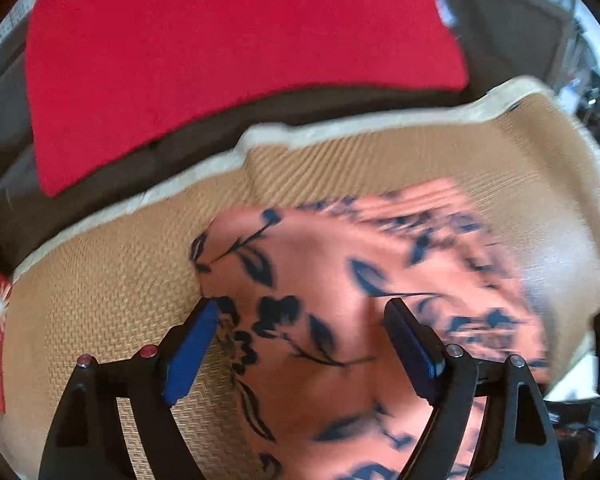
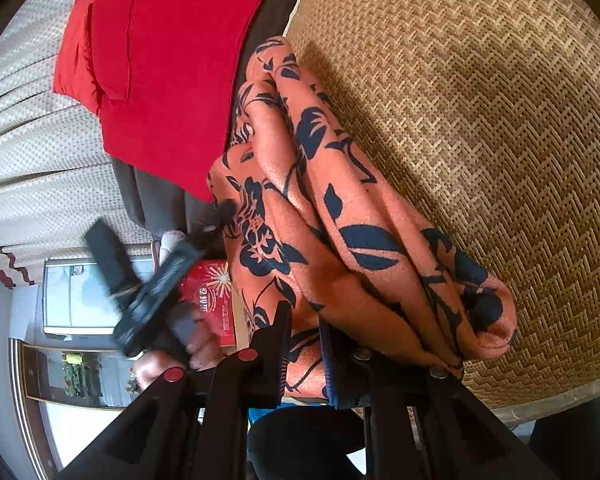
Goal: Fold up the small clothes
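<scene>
The orange floral garment lies on the woven mat, and the left gripper hangs over it with its jaws spread wide, holding nothing, 1 blue pad at the cloth's left edge and the other over the middle of the print. In the right wrist view the same garment is bunched into several long soft rolls, and the right gripper has its jaws clenched on a fold of it at the near end. The cloth looks light, limp and thin: it should drape and sag wherever it is not supported, and it may slide out of a shallow pinch, so a bite well in from a hem or at a corner seems the safest hold, with the 2 grippers taking opposite corners to spread it flat. The left view is blurred on its right side, so the far hem cannot be read. The left gripper shows in the right wrist view too, blurred, with a hand on it. Beyond the mat sits a red cushion. As for containers, only a red box is visible, shut, contents unseen.
</scene>
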Tool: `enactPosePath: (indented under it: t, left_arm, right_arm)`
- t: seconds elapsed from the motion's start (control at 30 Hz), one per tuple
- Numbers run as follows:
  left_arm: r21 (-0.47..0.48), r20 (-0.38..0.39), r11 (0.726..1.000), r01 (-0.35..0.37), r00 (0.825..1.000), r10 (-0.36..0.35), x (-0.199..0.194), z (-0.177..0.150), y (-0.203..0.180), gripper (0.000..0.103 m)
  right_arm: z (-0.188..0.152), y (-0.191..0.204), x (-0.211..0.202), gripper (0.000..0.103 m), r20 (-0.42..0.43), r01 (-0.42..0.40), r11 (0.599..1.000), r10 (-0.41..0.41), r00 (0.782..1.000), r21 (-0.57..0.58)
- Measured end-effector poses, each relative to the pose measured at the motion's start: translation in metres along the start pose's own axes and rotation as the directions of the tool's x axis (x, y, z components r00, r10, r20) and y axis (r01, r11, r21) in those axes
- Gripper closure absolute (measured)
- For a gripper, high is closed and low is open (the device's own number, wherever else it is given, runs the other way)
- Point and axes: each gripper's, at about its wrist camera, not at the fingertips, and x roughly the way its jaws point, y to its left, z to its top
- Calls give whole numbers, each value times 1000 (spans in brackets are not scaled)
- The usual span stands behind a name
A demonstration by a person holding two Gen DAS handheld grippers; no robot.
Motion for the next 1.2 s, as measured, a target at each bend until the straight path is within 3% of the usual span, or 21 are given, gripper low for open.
enactPosePath:
  t: [0.07,0.13,0.2,0.33,0.43,0.57,0.67,0.77,0.87,0.93,1.03,1.1,1.2]
  left_arm:
    - [35,-6,999,8,1000,-8,-4,-6,-10,17]
    - [80,-65,997,18,998,-13,10,-19,-20,17]
    - [104,-85,995,-10,996,19,23,-26,-25,15]
    - [46,-79,999,17,997,-14,23,-21,-18,12]
    - [72,-44,997,13,999,-10,12,-21,-8,13]
    - [-7,18,999,38,999,-37,-17,-28,17,13]
    - [-9,64,999,38,997,-37,-28,-46,23,13]
    - [60,14,998,4,1000,-5,-8,-62,13,13]
    - [-25,88,999,44,995,-41,-13,-68,22,13]
    - [-99,174,993,72,983,-54,-26,-74,32,13]
    - [-117,289,991,71,957,-34,-50,-83,44,13]
    - [-79,304,994,71,952,-44,-55,-86,43,13]
    - [-62,304,996,57,952,-35,-53,-92,45,13]
  right_arm:
    - [4,-1,5,87,-1,-4,1000,4,1000,3]
    - [6,-3,7,87,-2,-7,1000,7,1000,6]
    - [6,-5,9,87,1,-7,1000,7,1000,3]
    - [5,-7,12,87,2,-1,1000,1,1000,-11]
    - [1,-6,11,87,3,7,1000,-7,1000,-23]
    - [-3,-6,11,87,8,15,999,-14,1000,-32]
    - [-5,-5,11,87,-3,14,999,-14,1000,-39]
    - [-5,-7,11,87,-27,11,999,-12,1000,-54]
    - [-7,-8,9,84,-37,5,999,-7,999,-52]
    - [-9,-1,2,84,-9,12,997,-13,1000,-78]
    - [-15,28,-15,81,116,67,972,-42,992,-224]
    - [-14,54,-18,82,214,171,934,-106,971,-313]
    - [3,82,7,82,217,278,896,-212,953,-347]
